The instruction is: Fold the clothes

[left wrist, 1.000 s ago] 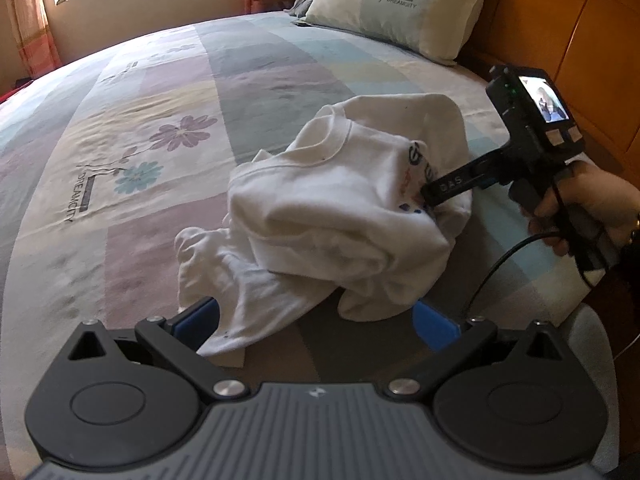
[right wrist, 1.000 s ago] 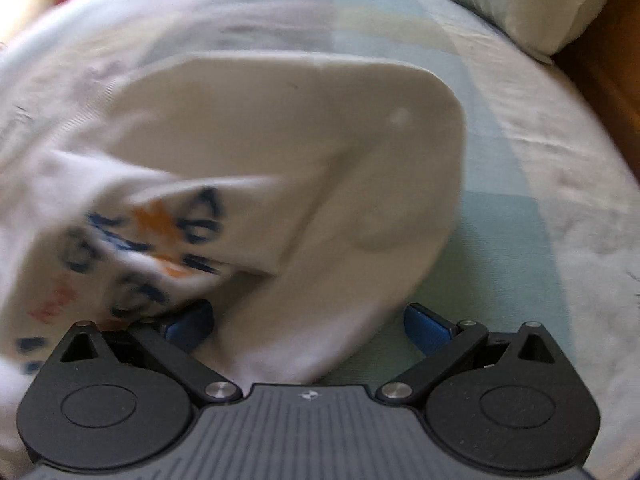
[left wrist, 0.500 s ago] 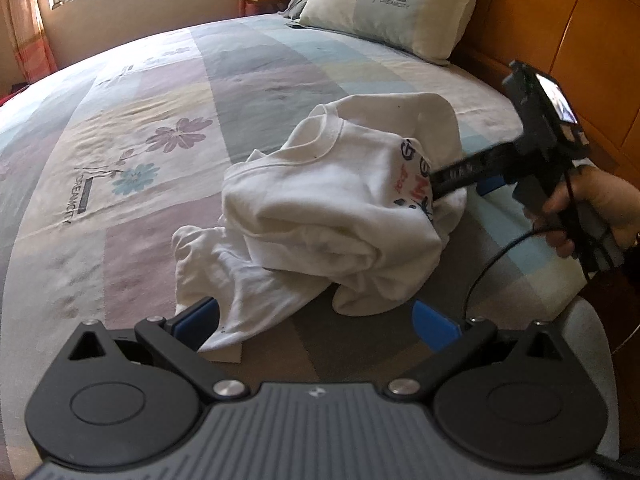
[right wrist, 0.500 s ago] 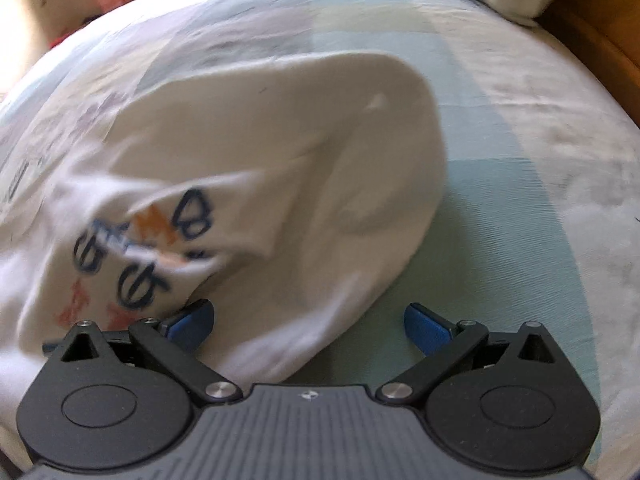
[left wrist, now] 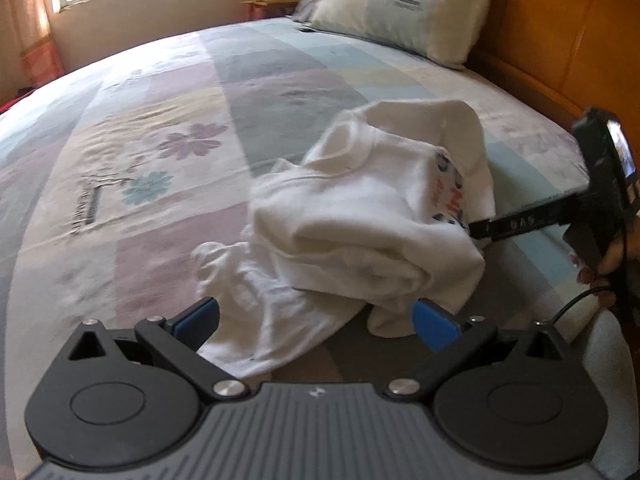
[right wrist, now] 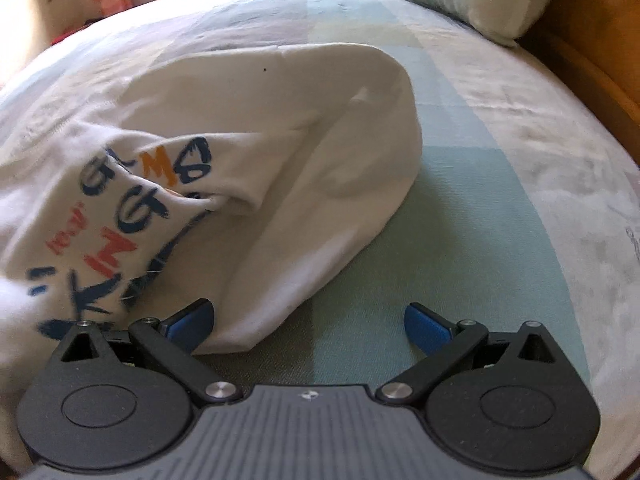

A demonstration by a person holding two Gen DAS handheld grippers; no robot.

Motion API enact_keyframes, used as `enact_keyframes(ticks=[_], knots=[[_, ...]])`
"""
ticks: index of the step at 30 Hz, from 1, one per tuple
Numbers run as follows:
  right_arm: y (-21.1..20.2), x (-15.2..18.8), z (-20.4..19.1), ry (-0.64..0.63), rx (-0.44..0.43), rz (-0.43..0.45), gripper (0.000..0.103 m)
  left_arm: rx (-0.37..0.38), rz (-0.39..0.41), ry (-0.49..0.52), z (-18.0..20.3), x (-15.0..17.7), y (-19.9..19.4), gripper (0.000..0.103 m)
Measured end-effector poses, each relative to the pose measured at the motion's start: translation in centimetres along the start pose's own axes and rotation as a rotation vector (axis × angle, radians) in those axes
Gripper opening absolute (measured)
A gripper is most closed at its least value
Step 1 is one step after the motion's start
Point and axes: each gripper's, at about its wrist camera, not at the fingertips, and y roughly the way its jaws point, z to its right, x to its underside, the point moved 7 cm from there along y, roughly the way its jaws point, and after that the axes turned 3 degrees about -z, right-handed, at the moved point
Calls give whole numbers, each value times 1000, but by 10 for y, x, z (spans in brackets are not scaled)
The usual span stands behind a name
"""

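Both jaws are spread wide, empty: the left gripper [left wrist: 316, 320] is levelled at the crumpled white shirt [left wrist: 360, 216], the right gripper [right wrist: 308, 324] beside it on the bed [right wrist: 500, 200].

We see our left gripper [left wrist: 316, 320] with its blue-tipped jaws spread wide, low over a white shirt [left wrist: 360, 232] that lies crumpled in a heap on the bed [left wrist: 168, 120]. A thin part of the cloth trails toward us between the fingers, gripped by neither. At the right, our right gripper [left wrist: 478, 229] reaches into the heap beside the printed lettering (its tips are hidden by the cloth), held by a hand [left wrist: 608, 264]. A pillow [left wrist: 404, 4] rests against the wooden headboard [left wrist: 580, 40].
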Motion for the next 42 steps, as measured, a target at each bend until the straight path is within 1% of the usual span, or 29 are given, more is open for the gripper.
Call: enact_keyframes(ticks=[2,6,10,15,20,23,30,35,38,41,42], knots=[[-10,6,-1,19,-24,15,103,17,-5,42,8,-4,11,102],[-28,21,-5,37,-63,33,103,-12,-5,109,15,-20,37,102],[-44,35,-12,26,-92,47,103,-45,20,115,3,-49,48,103],[-56,41,-19,6,-107,62,103,-114,68,138,-19,-85,51,103],[-60,38,-22,18,-134,70,103,-164,37,120,-47,-116,73,103],[-60,39,-27,9,-148,61,103,-169,28,118,-50,-125,85,103],[-66,44,-48,-46,-189,45,103,-122,39,142,-45,-95,51,102],[-76,43,-66,-80,-214,61,103,-92,47,161,-41,-74,28,102],[-88,43,-83,-110,-253,71,103,-123,41,192,-45,-56,25,102],[-101,43,-103,-158,-285,87,103,-153,30,190,-51,-47,33,102],[-105,43,-109,-173,-292,93,103,-155,38,195,-52,-46,36,102]])
